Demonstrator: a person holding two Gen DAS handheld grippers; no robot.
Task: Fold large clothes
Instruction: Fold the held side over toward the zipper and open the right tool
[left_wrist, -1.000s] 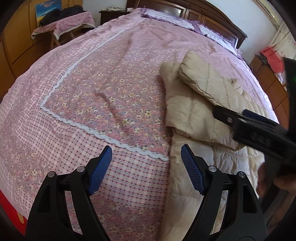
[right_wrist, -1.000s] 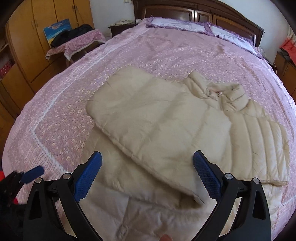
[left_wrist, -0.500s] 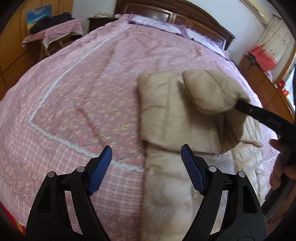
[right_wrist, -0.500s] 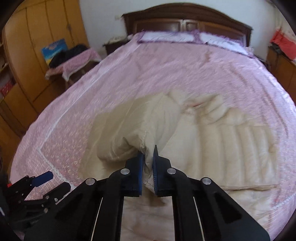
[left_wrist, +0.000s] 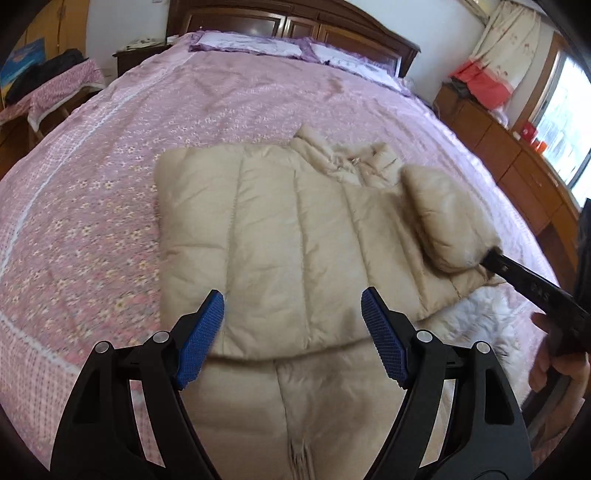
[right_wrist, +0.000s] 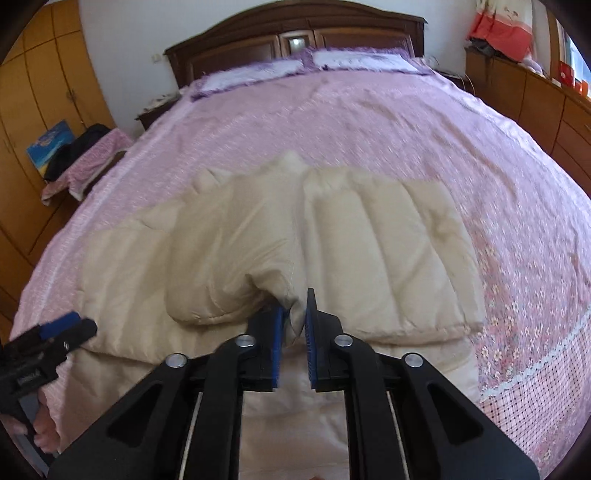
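A beige quilted down jacket (left_wrist: 288, 236) lies on the pink floral bed, its collar (left_wrist: 354, 158) toward the headboard; it also shows in the right wrist view (right_wrist: 388, 236). My right gripper (right_wrist: 294, 314) is shut on the end of the jacket's sleeve (right_wrist: 229, 266) and holds it raised over the jacket body. In the left wrist view the right gripper (left_wrist: 491, 258) pinches that sleeve (left_wrist: 447, 218) at the right. My left gripper (left_wrist: 291, 339) is open and empty, just above the jacket's near part.
The bed cover (left_wrist: 96, 206) spreads wide to the left. Pillows (right_wrist: 306, 66) and a dark headboard (right_wrist: 295, 33) stand at the far end. A low table with clothes (right_wrist: 81, 162) is on the left, wooden drawers (left_wrist: 517, 173) on the right.
My right gripper closed on the sleeve end and carried it across the jacket toward the right. My left gripper swung right, from over the bedspread to over the jacket, staying open.
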